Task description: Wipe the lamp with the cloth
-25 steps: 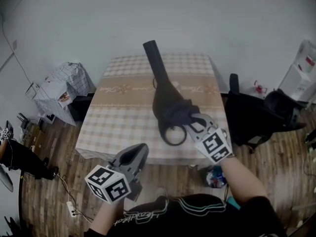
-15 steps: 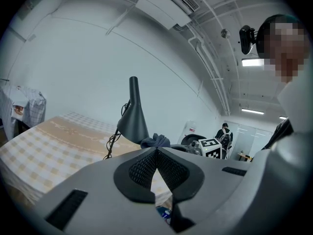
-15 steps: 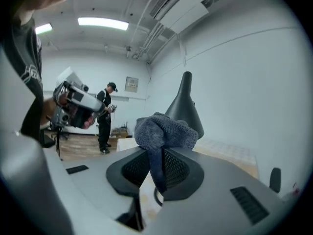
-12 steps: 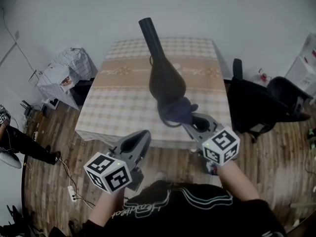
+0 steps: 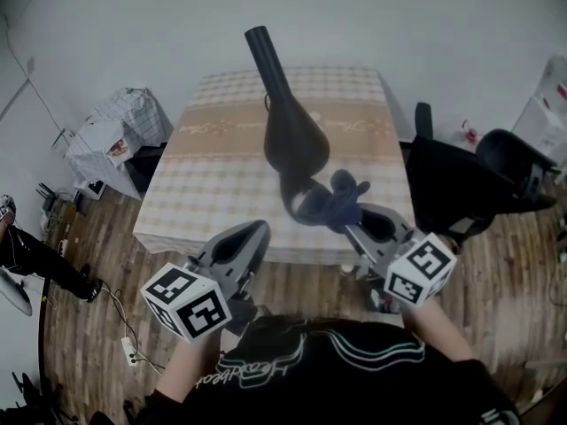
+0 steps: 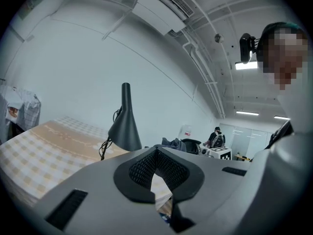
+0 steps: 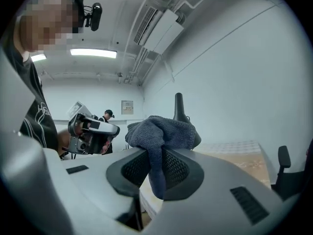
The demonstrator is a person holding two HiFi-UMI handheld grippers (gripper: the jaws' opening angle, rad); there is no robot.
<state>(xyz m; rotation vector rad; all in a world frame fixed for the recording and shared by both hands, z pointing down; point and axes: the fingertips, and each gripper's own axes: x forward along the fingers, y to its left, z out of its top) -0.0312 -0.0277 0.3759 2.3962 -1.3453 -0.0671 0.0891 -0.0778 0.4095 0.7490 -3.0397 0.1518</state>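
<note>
In the head view the right gripper [image 5: 353, 217] is clenched on a dark grey cloth [image 5: 337, 200], which bunches up over its jaw tips, and just ahead of it and a little to its left the black lamp [image 5: 292, 140] stands on a table [image 5: 213, 193] under a checked cover, its narrow neck pointing away from the gripper; the left gripper [image 5: 250, 242] is held low beside the right one, at the table's near edge, its jaws closed on nothing, and a black chair [image 5: 461, 193] stands off to the right gripper's right; in the left gripper view the left gripper [image 6: 156, 152] has its jaw tips pressed together with only a sliver of table showing lower down between them, the lamp [image 6: 125, 129] rises ahead and slightly left of them with its cable [image 6: 104, 148] looped at its side, and the cloth [image 6: 172, 143] shows to the right with a gap between it and the lamp; in the right gripper view the right gripper [image 7: 156, 153] pinches a hanging fold of the cloth [image 7: 161, 131], the rest heaped above the jaws, the lamp's neck [image 7: 179, 105] rises straight behind the heap, and the left gripper [image 7: 93, 131] is off to the left
</note>
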